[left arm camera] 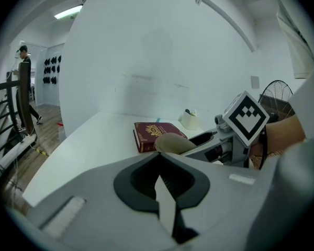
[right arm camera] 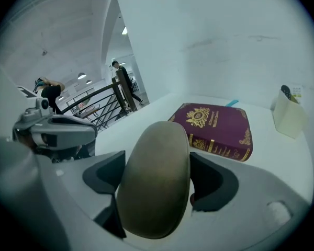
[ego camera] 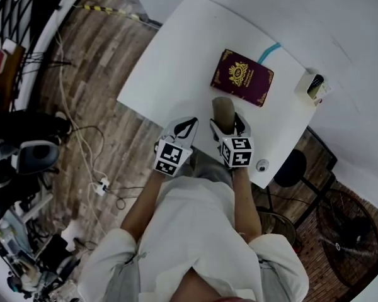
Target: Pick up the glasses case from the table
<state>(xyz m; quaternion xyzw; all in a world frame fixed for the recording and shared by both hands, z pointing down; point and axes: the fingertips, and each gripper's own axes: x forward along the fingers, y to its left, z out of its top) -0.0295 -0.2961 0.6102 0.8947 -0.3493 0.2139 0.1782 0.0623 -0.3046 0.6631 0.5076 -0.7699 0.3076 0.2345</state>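
Where the right gripper pinches, the glasses case curves smoothly

Two grippers, the left gripper and the right gripper; one glasses case between the right jaws; one book beyond them; perhaps one pen pot.

Cool, even indoor light, a little dim; the white table ahead of both grippers is bright without glare, its shadows faint and soft; both gripper views are fisheye, curved and black at the rim; a ceiling strip light glows up and left of the left gripper; the glasses case in the right gripper looks soft, too near the lens.
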